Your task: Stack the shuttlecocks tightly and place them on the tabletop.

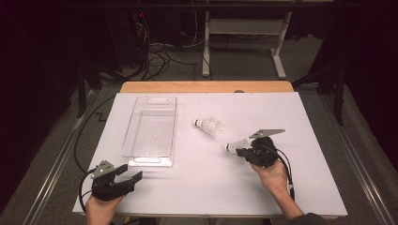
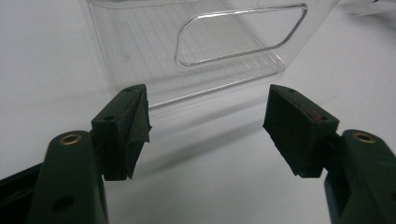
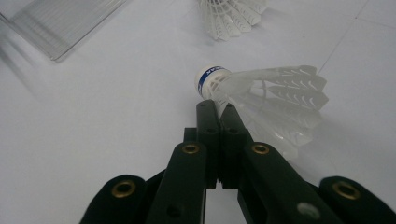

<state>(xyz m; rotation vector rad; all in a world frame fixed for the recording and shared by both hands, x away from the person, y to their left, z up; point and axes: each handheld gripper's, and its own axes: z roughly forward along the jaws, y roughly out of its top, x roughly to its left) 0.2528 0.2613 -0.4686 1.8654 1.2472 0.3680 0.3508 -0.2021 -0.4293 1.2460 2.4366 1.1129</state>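
A white shuttlecock with a blue band on its cork lies at the right middle of the white table. My right gripper is shut on it. In the right gripper view the two jaws meet and pinch the edge of its feather skirt just behind the cork, with my right gripper low over the table. A second shuttlecock lies free a little farther back, its skirt at the top of that view. My left gripper rests at the front left, open and holding nothing.
A clear plastic tray lies lengthwise on the left half of the table, and its handle end faces my left gripper. One corner of the tray reaches into the right gripper view. Table legs and cables stand on the floor beyond the table.
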